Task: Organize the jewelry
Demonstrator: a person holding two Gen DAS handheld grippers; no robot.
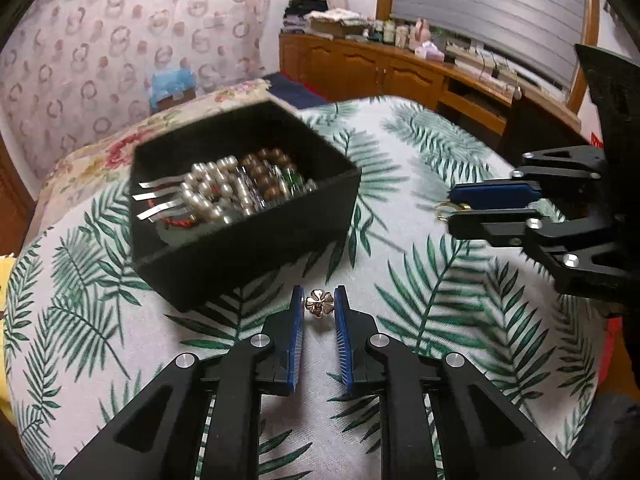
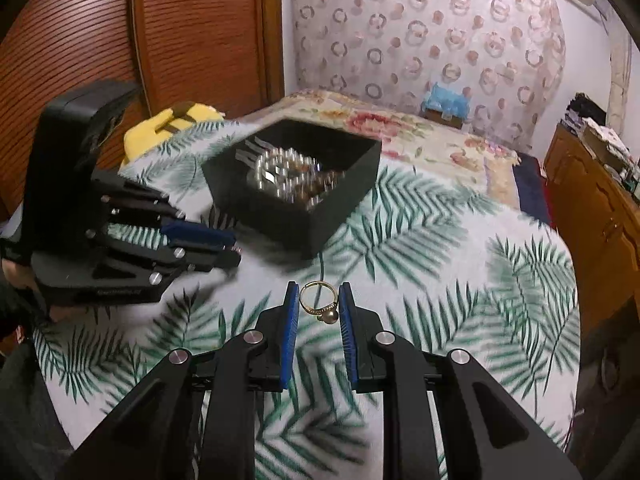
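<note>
An open black jewelry box (image 1: 248, 240) sits on the leaf-print cloth, holding pearl and brown bead strands (image 1: 228, 188); it also shows in the right wrist view (image 2: 320, 216). My left gripper (image 1: 319, 300) is shut on a small silver flower earring (image 1: 319, 302) at its fingertips, just in front of the box. My right gripper (image 2: 320, 300) is shut on a gold ring with a pearl (image 2: 320, 304). In the left wrist view the right gripper (image 1: 456, 208) is to the right of the box with the ring (image 1: 450, 210) at its tips. The left gripper (image 2: 232, 248) shows left of the box.
The leaf-print cloth (image 1: 420, 280) covers a bed with a floral quilt (image 2: 420, 132) behind. A wooden cabinet (image 1: 380, 72) with clutter stands at the far right. A yellow item (image 2: 168, 128) lies near the bed's left edge beside a wooden door (image 2: 160, 32).
</note>
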